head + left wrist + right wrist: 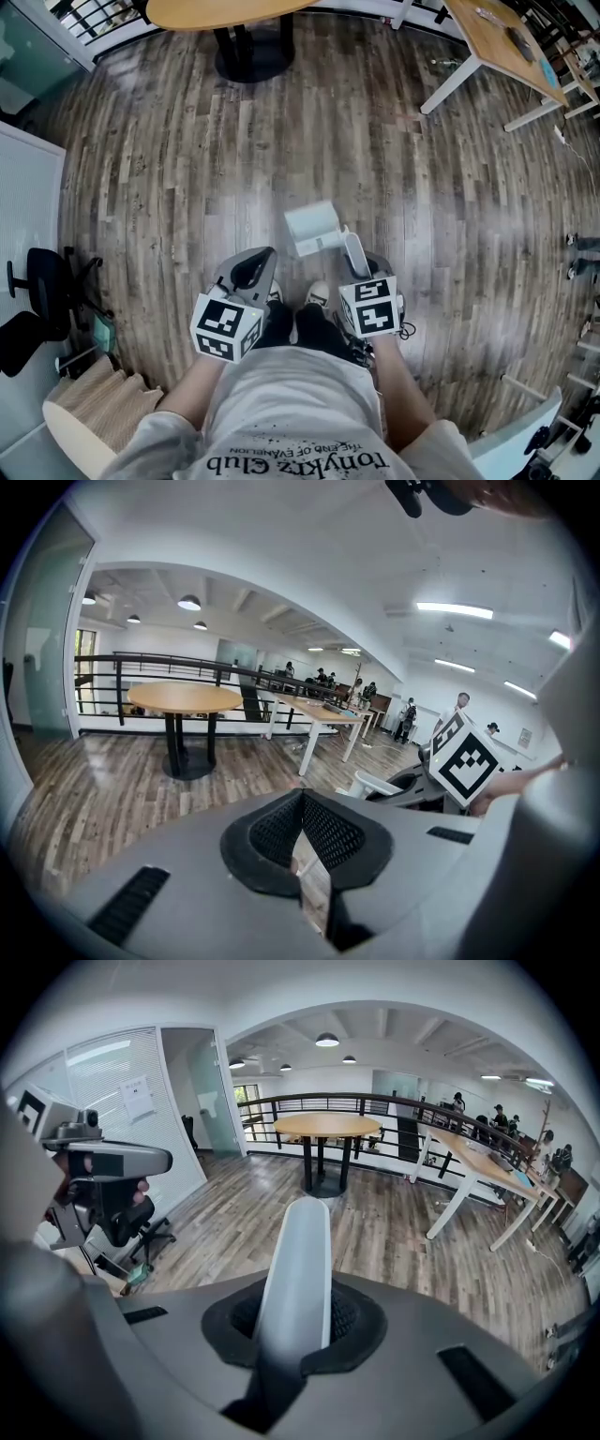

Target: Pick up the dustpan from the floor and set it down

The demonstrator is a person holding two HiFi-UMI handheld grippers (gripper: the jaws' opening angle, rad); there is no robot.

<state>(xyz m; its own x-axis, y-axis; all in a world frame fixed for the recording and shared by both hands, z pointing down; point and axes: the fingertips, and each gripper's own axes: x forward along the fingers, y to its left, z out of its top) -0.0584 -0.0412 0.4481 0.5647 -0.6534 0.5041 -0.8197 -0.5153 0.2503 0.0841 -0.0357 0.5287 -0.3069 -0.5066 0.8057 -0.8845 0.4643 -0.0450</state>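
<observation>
The pale grey plastic dustpan point(311, 228) is in the right gripper point(361, 265). In the right gripper view its long rounded handle point(300, 1260) rises straight up between the black ribbed pads, and the jaws stand narrow, clamped on the handle's lower part. From the head view the square pan end points away from the person. It hangs over the dark wood-plank floor point(187, 169) just ahead of the person's shoes point(317, 295), well apart from the round wooden table point(216, 11) at the far edge of the floor. I cannot tell whether the pan's front lip touches the boards or hangs just clear of them.

The left gripper point(253, 267) is beside it on the person's other side, apart from the dustpan. In the left gripper view its jaws point(302, 803) are drawn together at the tips with nothing between them; only a slit of floor shows behind.

I judge that the pick-up is done and the set-down is the step in hand. The next move calls for lowering the pan until its flat base lies fully on the boards, with the handle kept from rolling in the grip. The right jaws should part only once the pan rests by its own weight. The left gripper has no part in this and should keep clear.
</observation>
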